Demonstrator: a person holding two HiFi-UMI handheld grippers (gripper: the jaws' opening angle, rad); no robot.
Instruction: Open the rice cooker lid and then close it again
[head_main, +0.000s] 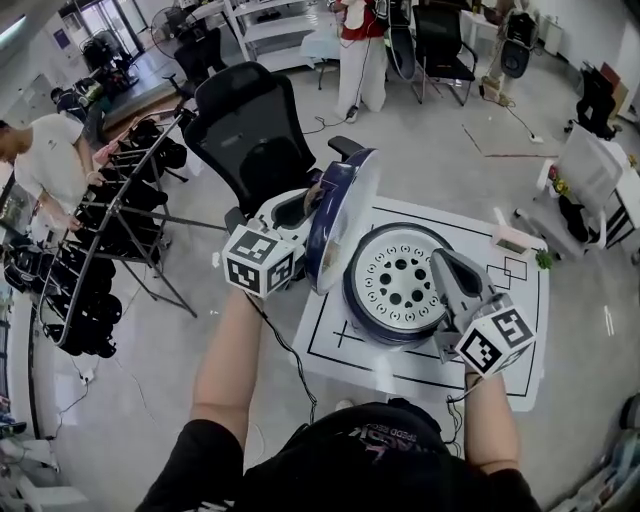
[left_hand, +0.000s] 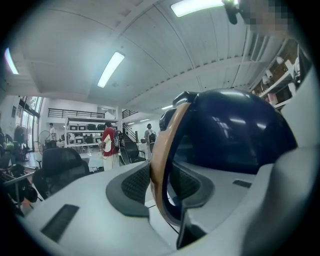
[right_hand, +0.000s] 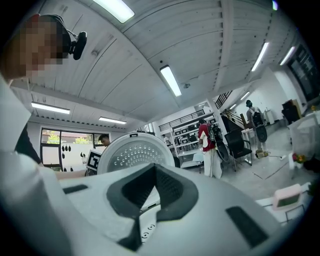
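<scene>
**Left claw** (head_main: 318, 203) (left_hand: 162, 186): clenched on the edge of the lid (head_main: 347, 215) (left_hand: 225, 130). The lid's tan rim runs between the two dark pads. The claw lies roughly level and reaches the lid from the left.

**Lid**: navy outside, pale inside. It stands raised, near upright, on the left side of the rice cooker (head_main: 368, 318). The right gripper view shows its perforated inner face (right_hand: 132, 155).

**Right claw** (head_main: 447, 268) (right_hand: 155, 196): jaws clenched together, nothing held. It lies over the cooker's right rim, with the lid well across the open pot from it. A white disc with holes (head_main: 398, 281) fills the pot mouth just left of the tips.

**Rice cooker**: round navy body, open. It stands near the middle of a white counter (head_main: 400, 368) marked with black lines.

**Small pink-and-white item** (head_main: 512, 238): at the counter's far right corner, well apart from the cooker.

**Black office chair** (head_main: 255, 125): just beyond the counter, behind the left claw.

**Metal rack** (head_main: 110, 240): to the left, carrying dark items, with a person in a white shirt (head_main: 50, 160) beside it.

**Person in a red top** (head_main: 362, 50): standing farther back in the room.
</scene>
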